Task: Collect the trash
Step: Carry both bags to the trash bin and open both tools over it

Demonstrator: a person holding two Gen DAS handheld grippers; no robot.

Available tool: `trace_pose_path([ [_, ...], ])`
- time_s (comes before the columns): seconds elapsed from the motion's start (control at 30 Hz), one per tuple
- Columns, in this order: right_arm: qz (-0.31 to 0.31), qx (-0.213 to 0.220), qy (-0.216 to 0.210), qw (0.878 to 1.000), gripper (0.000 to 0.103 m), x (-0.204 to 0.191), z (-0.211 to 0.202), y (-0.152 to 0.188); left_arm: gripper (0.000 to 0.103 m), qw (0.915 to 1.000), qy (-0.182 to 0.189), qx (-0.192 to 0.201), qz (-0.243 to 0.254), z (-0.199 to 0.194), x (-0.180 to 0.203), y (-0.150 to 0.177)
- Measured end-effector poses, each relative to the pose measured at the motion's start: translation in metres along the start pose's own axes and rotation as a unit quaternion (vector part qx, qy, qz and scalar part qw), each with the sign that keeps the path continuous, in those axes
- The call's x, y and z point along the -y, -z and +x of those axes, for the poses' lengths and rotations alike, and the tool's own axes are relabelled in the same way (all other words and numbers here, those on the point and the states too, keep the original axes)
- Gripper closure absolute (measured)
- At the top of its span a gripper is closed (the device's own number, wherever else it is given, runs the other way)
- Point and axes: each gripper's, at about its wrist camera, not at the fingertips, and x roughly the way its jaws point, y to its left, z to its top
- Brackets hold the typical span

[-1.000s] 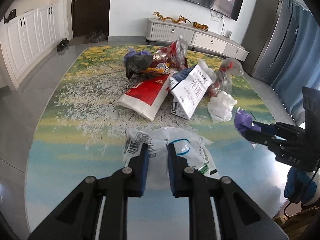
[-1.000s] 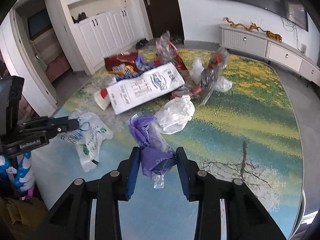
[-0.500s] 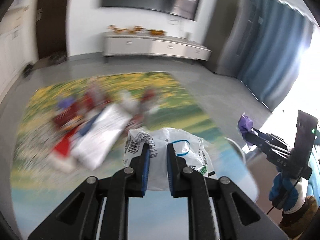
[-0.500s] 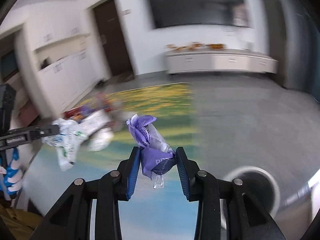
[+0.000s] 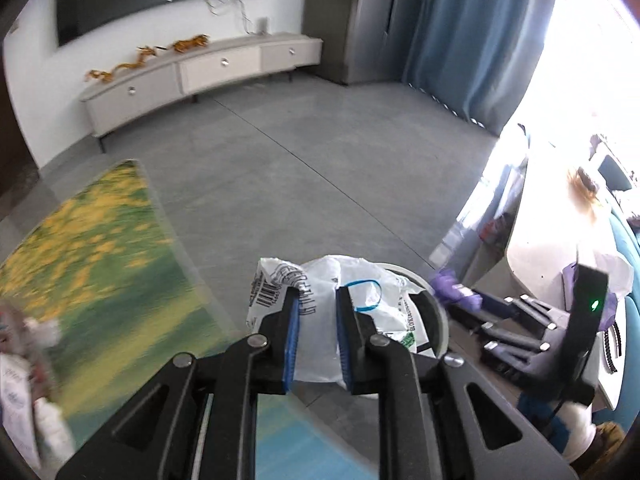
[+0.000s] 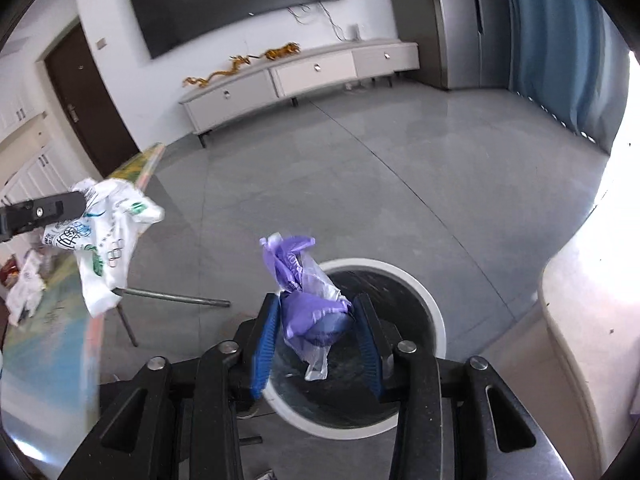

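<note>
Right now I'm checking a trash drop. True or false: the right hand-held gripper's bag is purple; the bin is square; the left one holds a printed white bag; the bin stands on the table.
1. True: the crumpled purple plastic bag sits in the right hand-held gripper, whose jaws are opening.
2. False: the white-rimmed bin is round.
3. True: the left hand-held gripper holds a printed white plastic bag.
4. False: it stands on the grey floor.
</note>
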Motion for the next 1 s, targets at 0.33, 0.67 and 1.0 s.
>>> trace_pose_path([
  [0.33, 0.043, -0.013, 0.037, 0.998, 0.039, 0.030, 0.007, 0.011, 0.057, 0.9987, 0.049, -0.010, -0.003, 0.034, 0.023, -0.021],
  [0.67, 0.020, 0.065, 0.003, 0.998, 0.039, -0.010, -0.067, -0.007, 0.057, 0.9954, 0.021, 0.092, -0.020, -0.073, -0.020, -0.007],
  [1.0, -0.084, 0.165, -0.062, 0.981, 0.039, -0.129, -0.152, -0.049, 0.057, 0.9835, -0.065, 0.163, -0.042, -0.203, -0.114, 0.043],
])
